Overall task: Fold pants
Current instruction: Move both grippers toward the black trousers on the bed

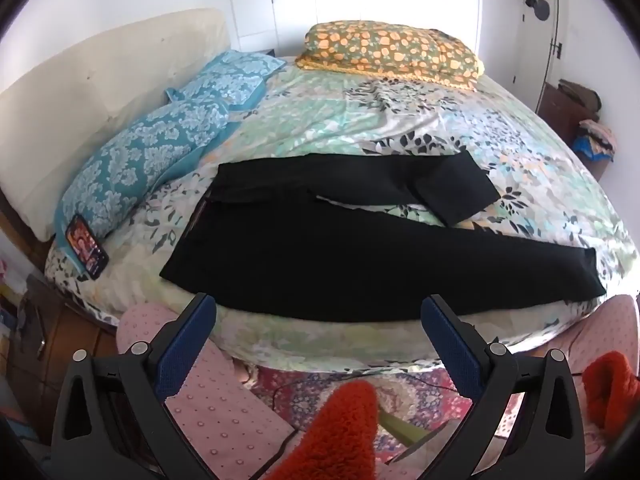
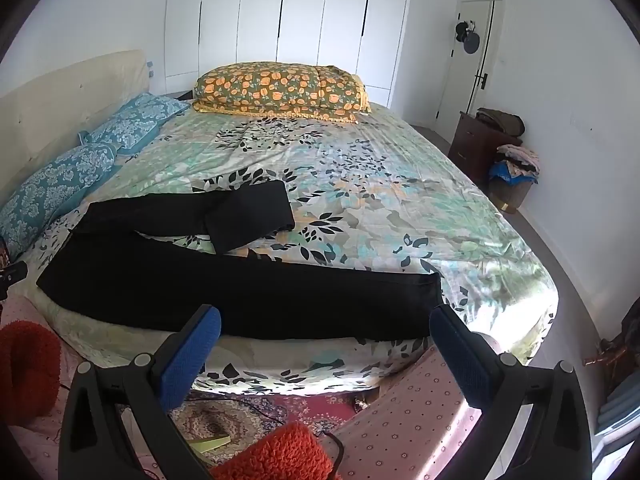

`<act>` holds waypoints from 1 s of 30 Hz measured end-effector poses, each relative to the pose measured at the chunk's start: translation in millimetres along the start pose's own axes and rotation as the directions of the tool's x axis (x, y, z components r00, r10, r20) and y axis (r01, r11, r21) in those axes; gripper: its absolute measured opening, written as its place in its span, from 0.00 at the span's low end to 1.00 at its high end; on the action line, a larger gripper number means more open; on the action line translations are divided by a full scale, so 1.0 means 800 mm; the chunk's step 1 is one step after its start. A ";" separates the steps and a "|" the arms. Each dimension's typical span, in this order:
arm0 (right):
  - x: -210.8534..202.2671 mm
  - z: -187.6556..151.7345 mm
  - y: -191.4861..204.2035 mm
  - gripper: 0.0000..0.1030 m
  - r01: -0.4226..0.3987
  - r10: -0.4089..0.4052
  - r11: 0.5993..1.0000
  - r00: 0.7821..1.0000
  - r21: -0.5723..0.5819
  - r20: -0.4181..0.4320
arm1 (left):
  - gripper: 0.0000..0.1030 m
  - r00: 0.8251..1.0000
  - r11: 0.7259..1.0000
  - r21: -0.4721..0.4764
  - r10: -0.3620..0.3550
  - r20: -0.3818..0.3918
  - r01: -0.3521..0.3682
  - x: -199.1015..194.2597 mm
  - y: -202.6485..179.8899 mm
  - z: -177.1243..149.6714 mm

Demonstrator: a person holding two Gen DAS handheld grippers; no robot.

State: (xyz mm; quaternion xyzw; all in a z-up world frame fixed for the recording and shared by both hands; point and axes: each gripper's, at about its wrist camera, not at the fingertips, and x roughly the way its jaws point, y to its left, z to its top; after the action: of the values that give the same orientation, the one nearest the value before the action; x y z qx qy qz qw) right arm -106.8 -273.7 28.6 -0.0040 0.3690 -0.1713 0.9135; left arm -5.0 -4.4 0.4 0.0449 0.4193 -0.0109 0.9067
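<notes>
Black pants [image 1: 320,248] spread across near edge of bed [image 1: 400,128], far leg doubled back (by chance?). Left gripper [image 1: 318,316], right gripper [image 2: 326,326] both wide, empty. Folding barely begun.

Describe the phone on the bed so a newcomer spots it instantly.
Start at the cream headboard along the left side of the bed in the left wrist view. Follow the blue patterned pillows down to the nearest one; the phone lies at its near end. It is the only small dark slab with a lit screen.
</notes>
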 end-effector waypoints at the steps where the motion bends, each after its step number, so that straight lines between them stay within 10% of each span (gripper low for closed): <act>1: 0.001 0.000 -0.001 1.00 -0.003 0.003 1.000 1.000 0.003 -0.004 | 0.99 1.000 1.000 0.004 0.000 0.000 0.000 -0.001 -0.001 0.001; 30: -0.004 -0.030 -0.025 1.00 0.011 -0.005 0.998 0.995 0.063 -0.103 | 0.99 0.988 0.924 0.349 -0.154 -0.034 0.156 -0.006 -0.114 -0.006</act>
State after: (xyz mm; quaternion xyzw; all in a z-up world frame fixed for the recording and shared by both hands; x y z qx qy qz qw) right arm -131.3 -288.2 16.4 0.0322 0.4098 -0.1865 0.8923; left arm -16.7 -94.9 -5.9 0.1725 0.4157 -0.1568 0.8791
